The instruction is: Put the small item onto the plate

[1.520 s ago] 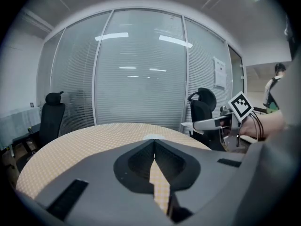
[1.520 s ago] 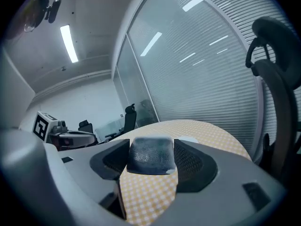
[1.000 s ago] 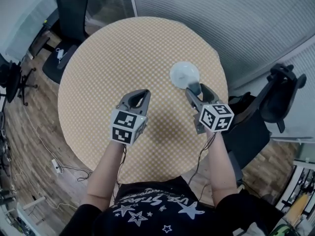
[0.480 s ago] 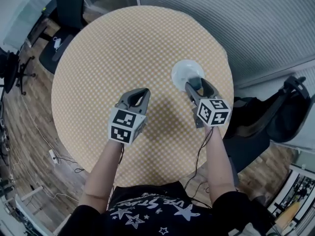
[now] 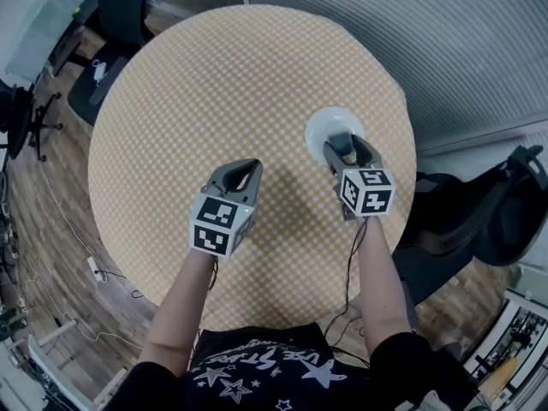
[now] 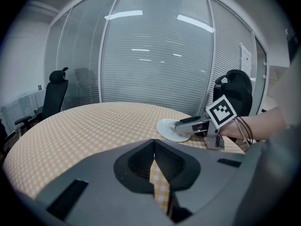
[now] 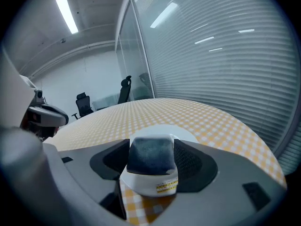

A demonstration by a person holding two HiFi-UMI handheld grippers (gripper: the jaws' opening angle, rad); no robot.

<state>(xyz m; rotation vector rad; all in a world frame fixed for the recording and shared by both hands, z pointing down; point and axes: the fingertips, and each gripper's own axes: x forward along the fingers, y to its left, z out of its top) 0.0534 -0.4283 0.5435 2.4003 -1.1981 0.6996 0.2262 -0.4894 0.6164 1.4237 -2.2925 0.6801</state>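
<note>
We see the small item (image 7: 149, 166), a block with a dark top, a white base and a little yellow label on its near side, clamped between the two jaws of the right hand-held gripper (image 5: 348, 144). The jaws press on its left and right sides, and the item sits upright between them. The item is held over the near part of the white plate (image 5: 330, 123), whose rim shows just behind it in the right gripper view. In the left gripper view the right hand-held gripper's tips reach low over the plate, but we cannot tell whether the item touches it

The plate lies on the right part of a round table (image 5: 214, 84) covered with an orange and white checked cloth, and we make out nothing else lying on the cloth. The left hand-held gripper (image 5: 237, 171) hovers over the middle of the table, well apart from the plate. Its jaws are clenched with their tips together and nothing between them; only a narrow strip of cloth shows through the gap lower down

Both forearms reach in from the bottom of the head view, below a black shirt printed with stars. A black office chair (image 5: 120, 7) stands beyond the table at upper left, another chair (image 5: 514, 212) stands at right, and a wall of blinds (image 5: 428, 32) runs along the far side above a wooden floor (image 5: 51, 195)
</note>
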